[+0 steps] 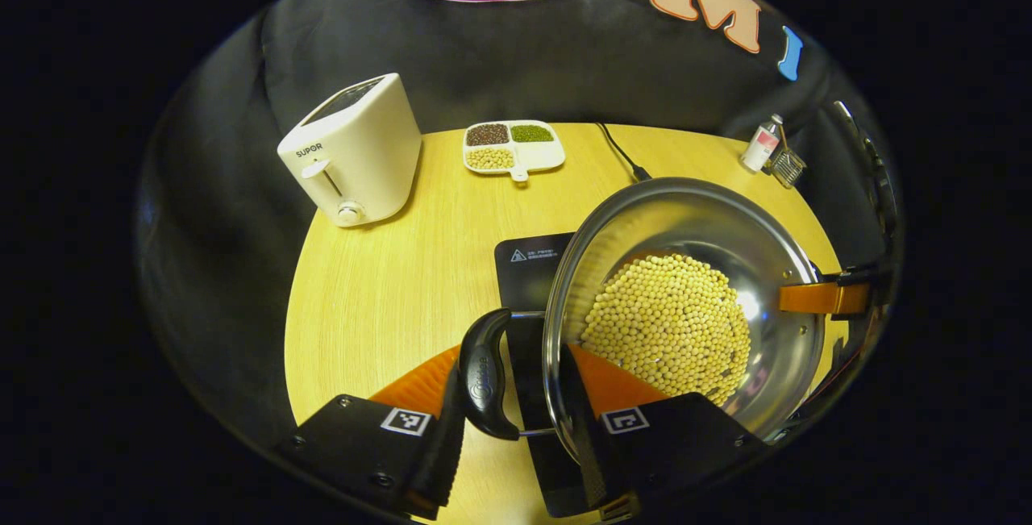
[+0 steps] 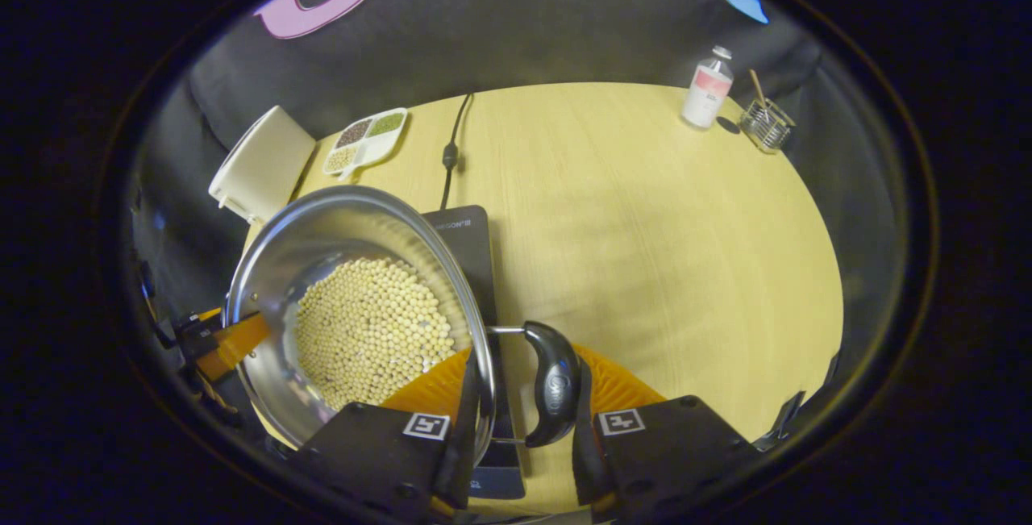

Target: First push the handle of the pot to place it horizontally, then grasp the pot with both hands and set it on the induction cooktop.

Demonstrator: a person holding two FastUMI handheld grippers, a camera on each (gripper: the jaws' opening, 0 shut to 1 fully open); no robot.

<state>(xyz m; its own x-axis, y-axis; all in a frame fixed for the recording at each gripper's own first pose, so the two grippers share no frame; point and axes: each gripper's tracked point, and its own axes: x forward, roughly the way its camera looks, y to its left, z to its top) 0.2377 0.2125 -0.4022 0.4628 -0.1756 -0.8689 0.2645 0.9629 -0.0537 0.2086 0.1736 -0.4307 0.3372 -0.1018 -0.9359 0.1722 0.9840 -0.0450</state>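
**Steel pot held at both handles above the cooktop**

Stainless-steel pot, holding pale round beans, sits over the black induction cooktop on the yellow wooden desk. Left hand-held gripper straddles one black side handle and the rim, fingers bearing on both. Right hand-held gripper likewise clamps rim and opposite handle. In the left gripper view, a white toaster stands at ten o'clock, a divided dish at twelve, a bottle at two.
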